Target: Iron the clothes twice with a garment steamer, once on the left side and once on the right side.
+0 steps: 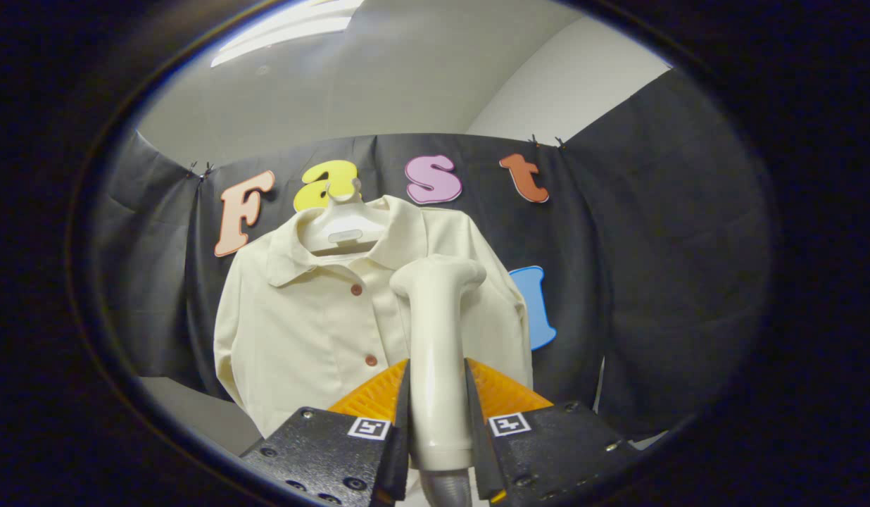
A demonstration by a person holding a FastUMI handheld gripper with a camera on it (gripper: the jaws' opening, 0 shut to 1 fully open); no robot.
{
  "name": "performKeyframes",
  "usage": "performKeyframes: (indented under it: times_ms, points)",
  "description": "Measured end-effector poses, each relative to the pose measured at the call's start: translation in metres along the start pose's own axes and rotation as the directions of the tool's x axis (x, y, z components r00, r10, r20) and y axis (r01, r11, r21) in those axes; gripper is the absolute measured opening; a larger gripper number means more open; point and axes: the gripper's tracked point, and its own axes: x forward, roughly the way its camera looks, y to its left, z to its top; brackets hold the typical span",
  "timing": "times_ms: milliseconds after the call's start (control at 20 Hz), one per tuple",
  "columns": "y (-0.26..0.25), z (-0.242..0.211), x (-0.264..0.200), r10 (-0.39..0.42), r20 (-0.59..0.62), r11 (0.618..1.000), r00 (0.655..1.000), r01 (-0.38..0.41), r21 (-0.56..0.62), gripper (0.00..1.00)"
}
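Observation:
A cream button-up shirt point(315, 324) hangs on a white hanger point(342, 229) against the black cloth wall, its collar open and two reddish buttons showing down the front. My gripper point(437, 384) is shut on the handle of a cream garment steamer point(435, 331), which stands upright between the fingers. The steamer's head point(438, 274) rises in front of the shirt's right half, near chest height. I cannot tell whether the head touches the cloth. The steamer hides part of the shirt's right front.
Black cloth point(653, 282) walls the booth behind and on both sides of the shirt. A pale surface point(196, 415) lies below the shirt's left sleeve. A white ceiling with a light strip point(287, 32) is overhead.

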Motion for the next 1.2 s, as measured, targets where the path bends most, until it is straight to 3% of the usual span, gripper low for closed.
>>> performKeyframes:
  times_ms: [1200]
  points:
    - [-0.043,-0.163,-0.074,-0.038,-0.233,0.996,0.972,0.057,0.075,0.37]
